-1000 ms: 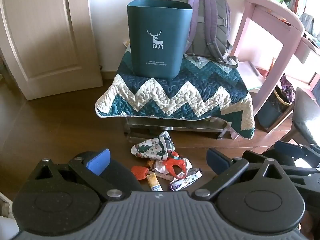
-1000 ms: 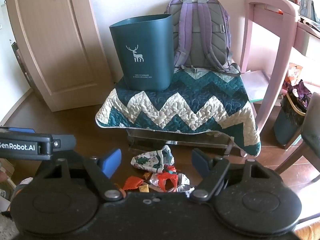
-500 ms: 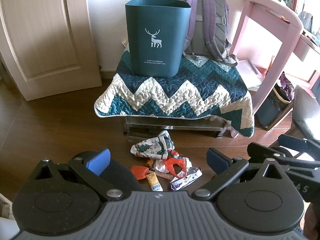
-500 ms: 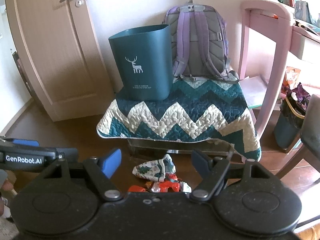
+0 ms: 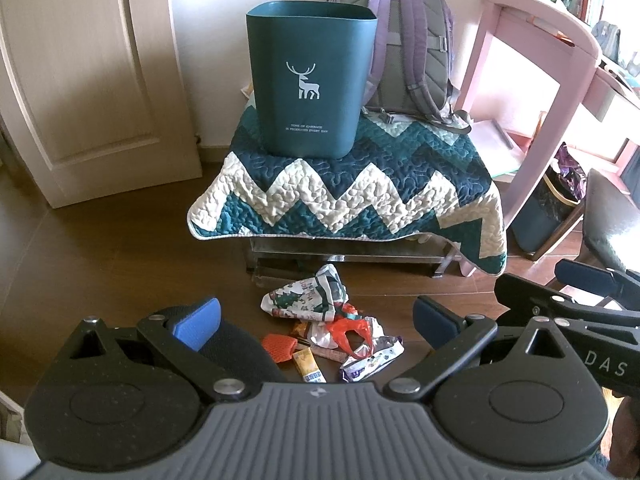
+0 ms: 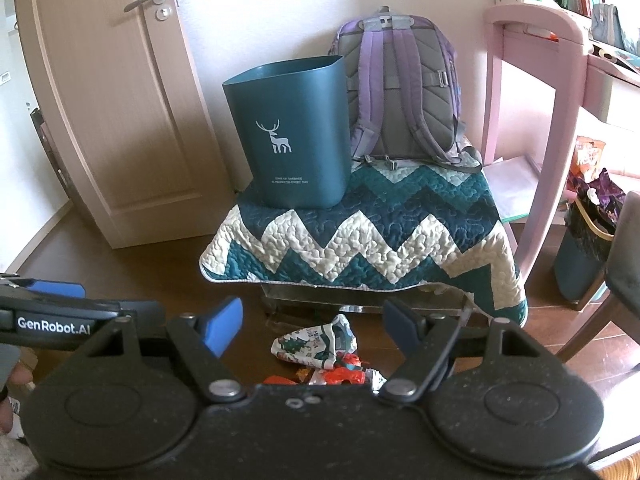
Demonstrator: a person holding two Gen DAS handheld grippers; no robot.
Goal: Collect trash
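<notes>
A pile of trash [image 5: 332, 332] lies on the wooden floor in front of a low table: a crumpled Christmas-print wrapper [image 5: 308, 298], an orange piece [image 5: 279, 347], a red plastic bag [image 5: 348, 330] and a purple wrapper [image 5: 372, 360]. The pile also shows in the right wrist view [image 6: 320, 354]. A dark teal bin with a white deer [image 5: 310, 80] stands on the quilt-covered table [image 5: 348, 200]. My left gripper [image 5: 316, 318] is open and empty above the pile. My right gripper [image 6: 314, 322] is open and empty, farther back.
A purple backpack [image 5: 404, 40] leans on the wall behind the bin. A pink desk [image 5: 536, 60] and a full dark bin [image 5: 552, 208] stand at the right, with a chair [image 5: 612, 216]. A wooden door [image 5: 80, 80] is at the left.
My right gripper has lifted and pulled back, so the trash pile sits lower in its view and partly hides behind the gripper body. The left gripper has barely moved.
</notes>
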